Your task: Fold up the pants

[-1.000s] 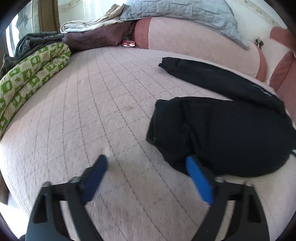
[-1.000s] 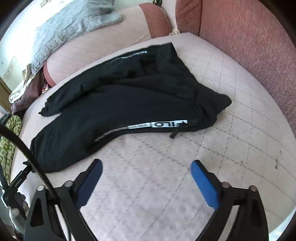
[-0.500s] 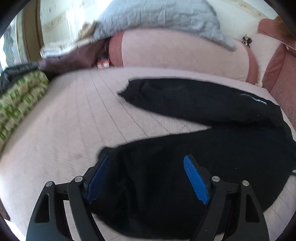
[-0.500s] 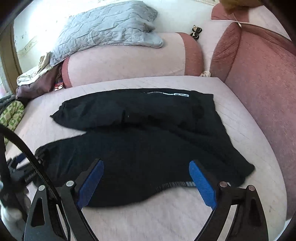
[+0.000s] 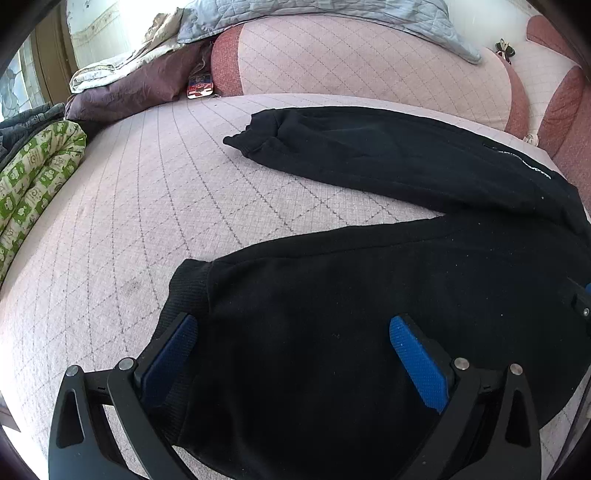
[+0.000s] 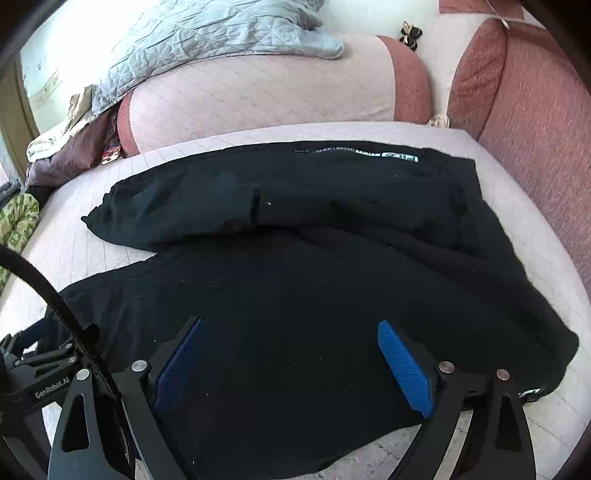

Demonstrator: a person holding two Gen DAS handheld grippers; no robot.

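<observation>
Daylight floods in from the upper left, where the window [image 5: 14, 92] and wall [image 5: 99, 33] burn out to near white in the left wrist view; the same glare washes the top left of the right wrist view. The quilted pink sofa seat [image 5: 122, 221] is evenly lit, with only soft shadow. The black pants [image 6: 314, 295] swallow detail, their folds barely readable. Both frames are sharp at center, with heavy fisheye bending at the edges and dark vignetted corners. The blue pads [image 6: 404, 365] are crisp, one brightly lit, its partner in shade.
</observation>
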